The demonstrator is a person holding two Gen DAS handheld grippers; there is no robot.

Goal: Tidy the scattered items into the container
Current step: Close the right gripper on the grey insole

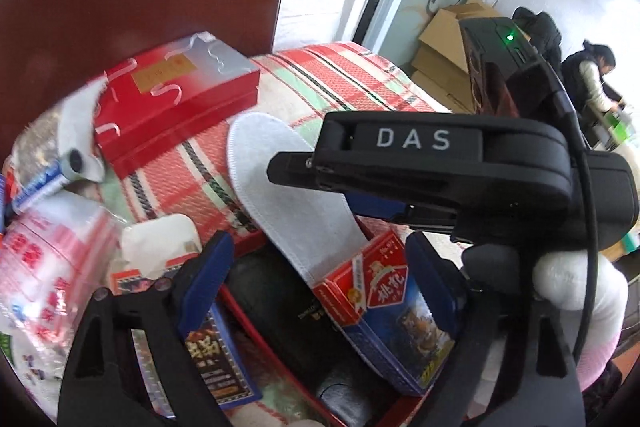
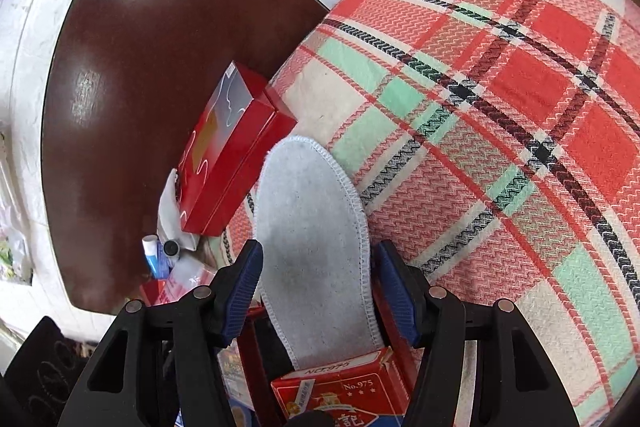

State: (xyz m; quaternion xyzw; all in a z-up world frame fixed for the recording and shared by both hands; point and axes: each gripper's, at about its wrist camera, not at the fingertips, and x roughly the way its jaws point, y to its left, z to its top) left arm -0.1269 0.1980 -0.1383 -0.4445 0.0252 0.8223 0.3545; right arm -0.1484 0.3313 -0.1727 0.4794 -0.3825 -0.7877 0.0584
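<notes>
Insole [image 2: 316,259] between the fingers of the right tool [image 2: 318,291].
Both tools spread apart (left tool [image 1: 320,291] over the red container [image 1: 256,323]), gripping nothing.

"DAS" on right tool [image 1: 400,183]; "No.975" on red card box [image 2: 340,393].

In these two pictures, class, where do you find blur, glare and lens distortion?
Left wrist view: the plastic packets at the left edge are smeared, while the right gripper reads sharp. Right wrist view: window glare streaks the brown tabletop, and the fisheye bulges the plaid cloth beside the grey insole.
</notes>
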